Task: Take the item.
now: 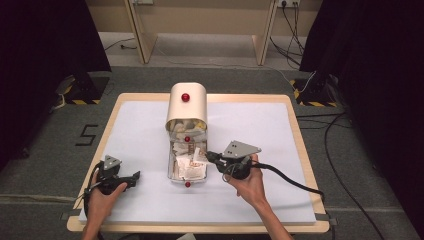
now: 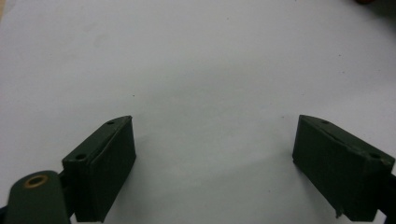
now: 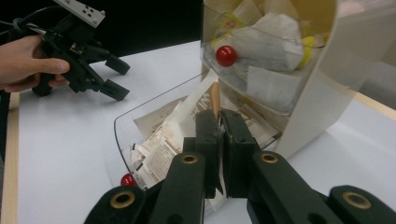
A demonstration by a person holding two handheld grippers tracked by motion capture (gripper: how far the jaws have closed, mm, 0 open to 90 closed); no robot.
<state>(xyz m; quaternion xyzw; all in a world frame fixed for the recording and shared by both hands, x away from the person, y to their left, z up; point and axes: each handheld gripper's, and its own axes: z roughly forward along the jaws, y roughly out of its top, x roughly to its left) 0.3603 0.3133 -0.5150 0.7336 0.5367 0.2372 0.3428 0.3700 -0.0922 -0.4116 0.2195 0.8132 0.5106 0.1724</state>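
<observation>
Reaching in from the right, the right tool (image 1: 214,156) lies nearly level over the open drawer (image 1: 172,172), its jaws pressed together on a white packet (image 3: 187,114) that stands up out of the heap. The right hand (image 1: 250,185) grips the tool's body from below. The left tool (image 1: 131,179) rests low on the white desk (image 1: 250,130), well left of the drawer, jaws wide apart with nothing between them; the left hand (image 1: 102,195) holds it. A cream dispenser (image 1: 186,105) stands behind the drawer, a second clear drawer (image 3: 261,70) of packets just above the open one. Three red knobs show: one on the dispenser (image 1: 185,97), one on each drawer front.
</observation>
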